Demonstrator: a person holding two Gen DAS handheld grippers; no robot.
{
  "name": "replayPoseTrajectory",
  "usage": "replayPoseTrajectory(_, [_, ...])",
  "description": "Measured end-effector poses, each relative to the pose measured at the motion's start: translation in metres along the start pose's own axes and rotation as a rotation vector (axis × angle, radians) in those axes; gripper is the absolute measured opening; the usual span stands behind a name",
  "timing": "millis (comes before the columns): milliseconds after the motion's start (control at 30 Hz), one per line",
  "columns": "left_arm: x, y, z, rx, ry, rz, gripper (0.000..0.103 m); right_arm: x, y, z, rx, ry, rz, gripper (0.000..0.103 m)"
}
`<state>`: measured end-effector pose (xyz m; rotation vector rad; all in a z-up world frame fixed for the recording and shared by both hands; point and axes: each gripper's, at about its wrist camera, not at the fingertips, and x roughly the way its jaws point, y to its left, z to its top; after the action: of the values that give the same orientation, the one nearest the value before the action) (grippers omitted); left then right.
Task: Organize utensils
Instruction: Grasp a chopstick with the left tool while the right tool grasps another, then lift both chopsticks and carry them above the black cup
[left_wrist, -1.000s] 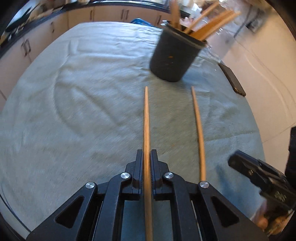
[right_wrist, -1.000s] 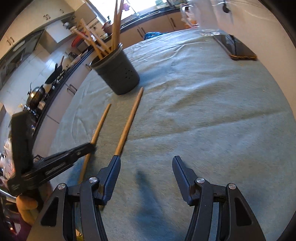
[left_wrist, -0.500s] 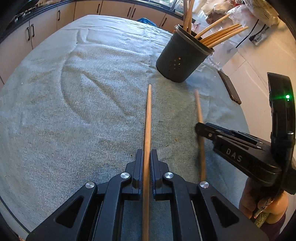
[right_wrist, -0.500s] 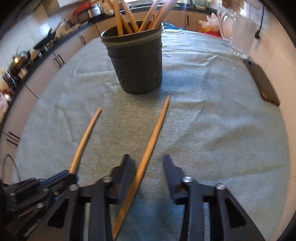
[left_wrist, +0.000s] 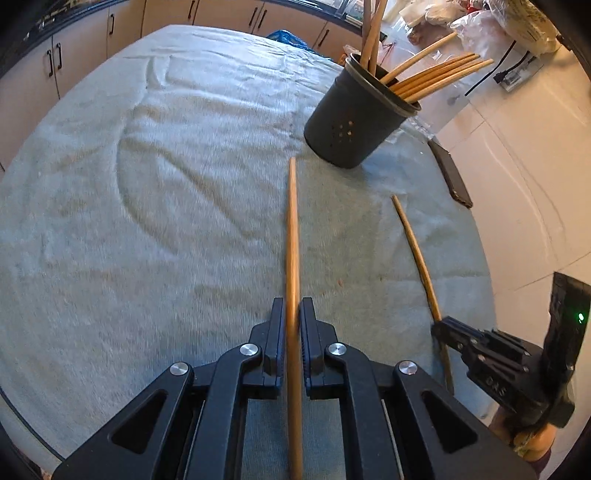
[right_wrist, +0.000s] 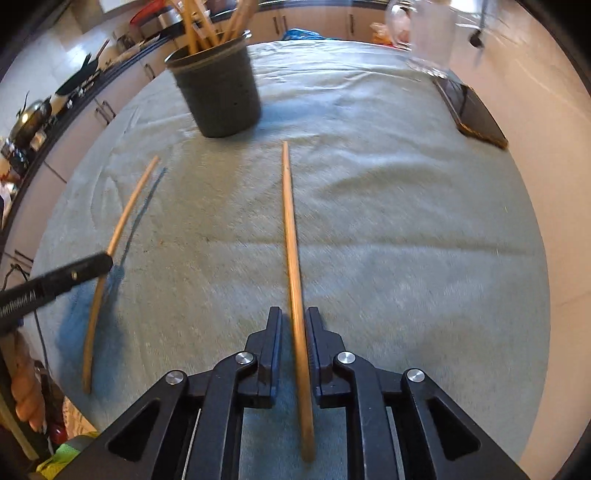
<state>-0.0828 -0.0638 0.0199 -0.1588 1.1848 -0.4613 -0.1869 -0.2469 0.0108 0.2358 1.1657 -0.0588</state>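
Note:
My left gripper (left_wrist: 292, 314) is shut on a long wooden stick (left_wrist: 291, 236) and holds it lifted, pointing toward the dark holder (left_wrist: 354, 122), which is full of several wooden sticks. My right gripper (right_wrist: 293, 321) is shut on a second wooden stick (right_wrist: 290, 229), which points toward the same holder (right_wrist: 218, 96). In the left wrist view the right gripper (left_wrist: 454, 332) shows at the lower right with its stick (left_wrist: 417, 251). In the right wrist view the left gripper (right_wrist: 92, 264) shows at the left with its stick (right_wrist: 125, 218), whose shadow falls on the cloth.
A grey-green towel (left_wrist: 147, 221) covers the table. A dark phone (right_wrist: 476, 114) lies at the right edge, also in the left wrist view (left_wrist: 450, 173). A clear glass jug (right_wrist: 428, 40) stands at the far right. Kitchen cabinets (left_wrist: 74, 66) line the far side.
My right gripper has closed on the second stick, which now lines up straight ahead. The left gripper still holds its stick, now raised above the towel.

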Motion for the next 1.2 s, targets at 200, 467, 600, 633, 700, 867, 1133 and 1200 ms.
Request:
replayPoseTrajectory(200, [0.019, 0.000, 0.019, 0.030, 0.080, 0.047, 0.009, 0.009, 0.008, 0.024, -0.054, 0.020, -0.023, 0.022])
replayPoseTrajectory(467, [0.028, 0.002, 0.044, 0.026, 0.138, 0.082, 0.015, 0.032, 0.014, 0.077, -0.125, 0.091, -0.089, 0.022])
replayPoseTrajectory(600, [0.034, -0.001, 0.055, 0.055, 0.138, 0.103, 0.018, 0.041, 0.019, 0.097, -0.145, 0.134, -0.110, 0.022])
replayPoseTrajectory(633, [0.035, -0.004, 0.057, 0.064, 0.134, 0.110, 0.018, 0.042, 0.019, 0.100, -0.147, 0.142, -0.109, 0.022])
replayPoseTrajectory(700, [0.038, -0.008, 0.059, 0.084, 0.123, 0.113, 0.018, 0.045, 0.019, 0.106, -0.138, 0.156, -0.103, 0.022])
replayPoseTrajectory(867, [0.038, -0.009, 0.056, 0.107, 0.063, 0.098, 0.006, 0.046, 0.018, 0.110, -0.114, 0.126, -0.076, 0.008])
replayPoseTrajectory(1133, [-0.035, -0.018, 0.039, 0.139, -0.130, 0.025, 0.006, -0.012, 0.006, 0.096, -0.048, -0.092, 0.011, 0.007])
replayPoseTrajectory(1200, [-0.057, -0.026, 0.037, 0.155, -0.186, -0.002, 0.006, -0.038, 0.009, 0.089, -0.062, -0.180, 0.000, 0.007])
